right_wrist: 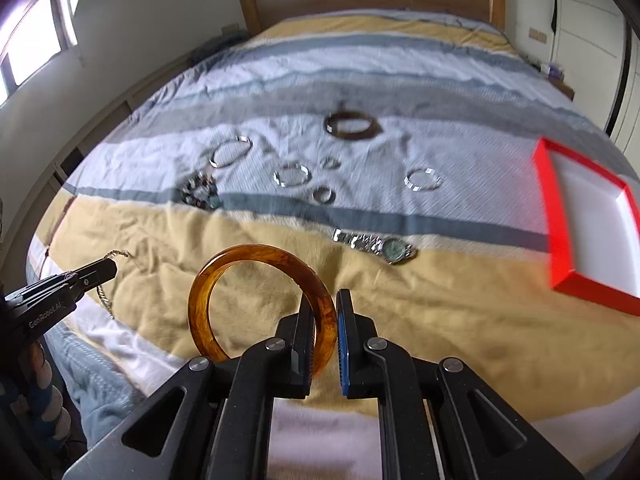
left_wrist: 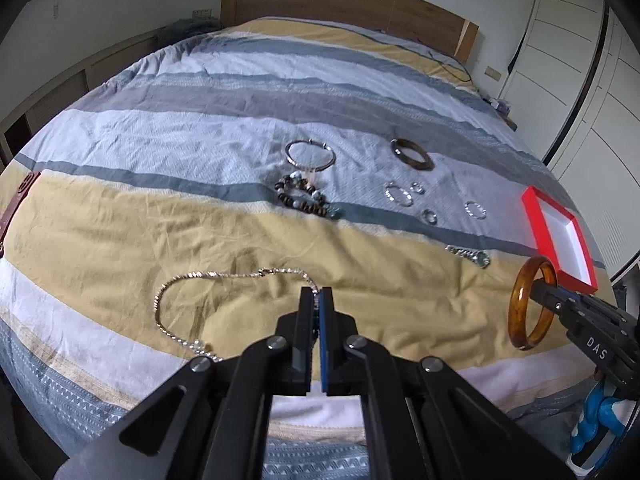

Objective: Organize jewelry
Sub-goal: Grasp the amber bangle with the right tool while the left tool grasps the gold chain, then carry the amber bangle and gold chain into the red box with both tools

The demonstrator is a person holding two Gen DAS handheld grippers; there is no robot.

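Gripping the amber bangle (right_wrist: 262, 304) upright in the right claw (right_wrist: 325, 320) and the chain necklace (left_wrist: 224, 280) in the pinched-shut left claw (left_wrist: 316, 300), best carrying both slowly toward the red box (right_wrist: 560, 216) at three o'clock on the bed (right_wrist: 440, 312).

The striped yellow, grey and white bed cover (left_wrist: 120, 216) lies bare across its far half up to the wooden headboard (left_wrist: 344, 4), so that stretch is open. The middle band is crowded: a thin silver bangle (left_wrist: 311, 155), a dark brown bangle (left_wrist: 412, 154), a heap of dark beads (left_wrist: 306, 198), several small silver rings (left_wrist: 398, 193) and a silver wristwatch (left_wrist: 470, 255) lie near one another with narrow gaps between. The red-rimmed white tray (right_wrist: 592, 216) blocks the right edge. A thin silver chain necklace (left_wrist: 180, 292) loops over the near yellow stripe (left side); the yellow stripe between chain and watch is bare.
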